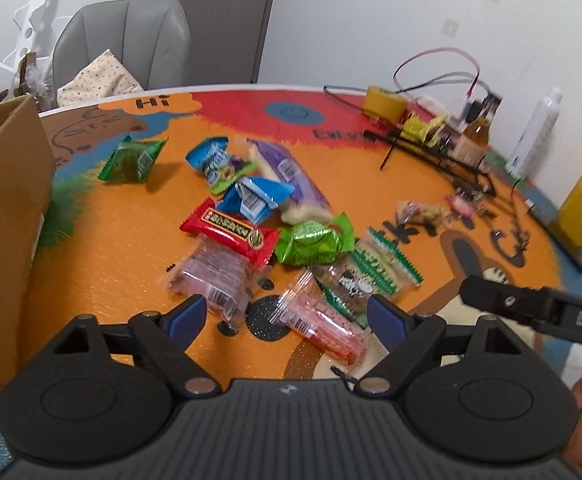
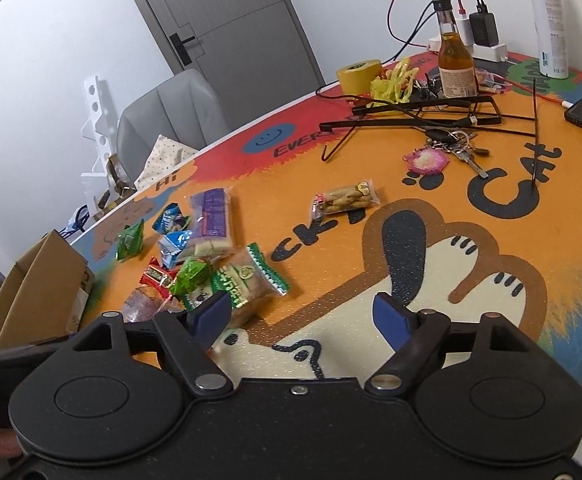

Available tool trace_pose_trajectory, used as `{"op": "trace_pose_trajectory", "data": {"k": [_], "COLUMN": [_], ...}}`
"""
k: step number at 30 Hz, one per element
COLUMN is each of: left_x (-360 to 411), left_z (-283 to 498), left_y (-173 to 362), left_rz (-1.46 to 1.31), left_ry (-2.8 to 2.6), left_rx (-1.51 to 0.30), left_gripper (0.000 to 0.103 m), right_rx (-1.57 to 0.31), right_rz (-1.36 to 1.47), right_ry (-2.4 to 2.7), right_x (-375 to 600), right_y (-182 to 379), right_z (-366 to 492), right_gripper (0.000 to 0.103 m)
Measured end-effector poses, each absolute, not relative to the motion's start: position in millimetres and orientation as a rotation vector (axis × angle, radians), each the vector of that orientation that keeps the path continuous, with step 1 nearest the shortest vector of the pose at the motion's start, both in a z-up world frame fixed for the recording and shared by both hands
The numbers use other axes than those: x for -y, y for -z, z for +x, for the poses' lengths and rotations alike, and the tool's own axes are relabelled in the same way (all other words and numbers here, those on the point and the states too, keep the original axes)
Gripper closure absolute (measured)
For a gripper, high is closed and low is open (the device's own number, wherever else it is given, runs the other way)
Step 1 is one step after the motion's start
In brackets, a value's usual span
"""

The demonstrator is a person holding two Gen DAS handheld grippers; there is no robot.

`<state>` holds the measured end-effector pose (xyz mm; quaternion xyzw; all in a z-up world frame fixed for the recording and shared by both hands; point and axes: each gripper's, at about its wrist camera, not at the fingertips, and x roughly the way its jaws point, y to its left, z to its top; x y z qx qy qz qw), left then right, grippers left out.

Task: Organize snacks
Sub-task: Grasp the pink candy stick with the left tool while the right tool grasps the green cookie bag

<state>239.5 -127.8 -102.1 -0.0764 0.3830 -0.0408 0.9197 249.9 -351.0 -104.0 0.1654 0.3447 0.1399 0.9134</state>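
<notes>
A: Layout?
B: Desk (image 1: 103, 280) with cardboard box (image 1: 7, 200) at its left edge; snack pile (image 1: 275, 236) mid-desk, one biscuit pack (image 2: 345, 197) apart.
A: Grippers?
B: Left gripper (image 1: 287, 320) jaws apart over pink wafer pack (image 1: 323, 322), no contact. Right gripper (image 2: 303, 320) apart, empty.

The worktop (image 2: 571, 240) bears printed words on its colourful cover: "HI" in black on an orange patch near the far edge, "CAT" in large black letters on the orange ground, the part-word "CKY" beside a drawn paw, and "EVER", cut off, next to a blue smiley face. The letters "DAS" stand in white on the black arm of the right gripper (image 1: 531, 308). Print on the snack wrappers (image 1: 227, 232) is too blurred to read.
</notes>
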Motion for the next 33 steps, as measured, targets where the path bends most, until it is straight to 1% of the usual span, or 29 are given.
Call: {"op": "trace_pose_trajectory", "data": {"k": [5, 6, 7, 9, 11, 13, 14, 16, 18, 19, 20, 23, 29, 33], "left_x": [130, 129, 129, 125, 120, 115, 113, 109, 104, 102, 101, 97, 86, 78], "left_z": [244, 245, 245, 245, 242, 239, 239, 238, 237, 236, 235, 232, 225, 222], "left_y": [109, 109, 109, 113, 114, 114, 113, 113, 113, 113, 112, 112, 106, 104], "left_rz": [-0.151, -0.143, -0.132, -0.138, -0.141, -0.141, -0.145, -0.151, -0.171, -0.178, -0.178, -0.187, -0.205, -0.209], "left_ry": [0.062, 0.052, 0.041, 0.034, 0.034, 0.03, 0.029, 0.027, 0.038, 0.043, 0.042, 0.048, 0.045, 0.028], "left_rx": [-0.806, -0.809, -0.815, -0.838, -0.831, -0.826, -0.824, -0.82, -0.818, -0.818, -0.816, -0.81, -0.79, -0.784], "left_gripper": [0.016, 0.018, 0.024, 0.032, 0.038, 0.05, 0.053, 0.073, 0.081, 0.083, 0.084, 0.084, 0.084, 0.084], "right_rx": [-0.715, -0.716, -0.717, -0.719, -0.72, -0.72, -0.721, -0.72, -0.716, -0.712, -0.707, -0.693, -0.686, -0.698], "right_rz": [0.34, 0.339, 0.337, 0.336, 0.33, 0.32, 0.313, 0.298, 0.281, 0.272, 0.26, 0.22, 0.16, 0.124], "right_ry": [-0.297, -0.3, -0.304, -0.313, -0.325, -0.337, -0.341, -0.35, -0.357, -0.36, -0.362, -0.361, -0.361, -0.385], "right_x": [349, 347, 345, 342, 337, 331, 328, 321, 314, 311, 307, 298, 282, 271], "right_y": [108, 109, 110, 110, 111, 112, 112, 112, 110, 110, 109, 106, 108, 112], "right_z": [257, 258, 260, 263, 265, 267, 268, 270, 271, 271, 272, 274, 279, 280], "right_gripper": [0.024, 0.024, 0.024, 0.024, 0.024, 0.024, 0.024, 0.024, 0.022, 0.019, 0.015, 0.01, 0.005, 0.004]}}
